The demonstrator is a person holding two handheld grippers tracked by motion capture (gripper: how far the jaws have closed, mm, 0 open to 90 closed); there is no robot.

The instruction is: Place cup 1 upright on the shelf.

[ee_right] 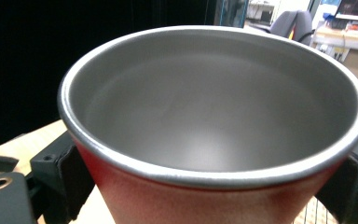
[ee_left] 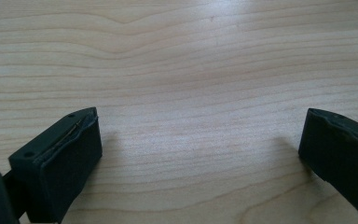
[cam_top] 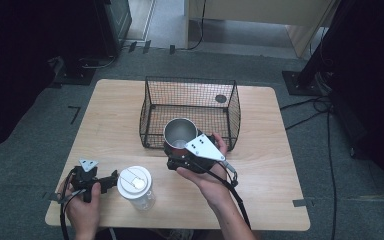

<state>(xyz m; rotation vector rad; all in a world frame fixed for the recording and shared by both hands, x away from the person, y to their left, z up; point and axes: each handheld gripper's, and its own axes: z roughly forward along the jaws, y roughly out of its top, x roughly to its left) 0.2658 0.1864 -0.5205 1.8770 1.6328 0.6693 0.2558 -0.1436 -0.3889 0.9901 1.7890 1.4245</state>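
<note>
A light wooden bench point(cam_top: 110, 125) with rounded corners stands on grey carpet point(cam_top: 30, 150); dark equipment and black stands point(cam_top: 310, 70) ring it, and cables point(cam_top: 325, 125) trail over the floor at the right. Toward the far middle of the bench sits a black wire-mesh basket point(cam_top: 152, 107), open at the top, with a small dark round spot point(cam_top: 221, 98) seen through its far mesh; what that spot is cannot be made out.

Near the left front edge, the left gripper point(cam_top: 111, 181) rests low on the bench, its jaws spread wide over bare wood grain in the left gripper view, holding nothing. Just to its right stands a clear plastic cup with a white lid point(cam_top: 136, 186), close beside the jaws but apart from them.

The right gripper point(cam_top: 174, 159) is held by a hand point(cam_top: 205, 172) at the basket's near edge. Its jaws pinch a red metal cup with a steel interior point(cam_top: 180, 133) by the lower body, one jaw on each side. The cup's base is cut off in the right gripper view, and whether it touches the bench cannot be told.
</note>
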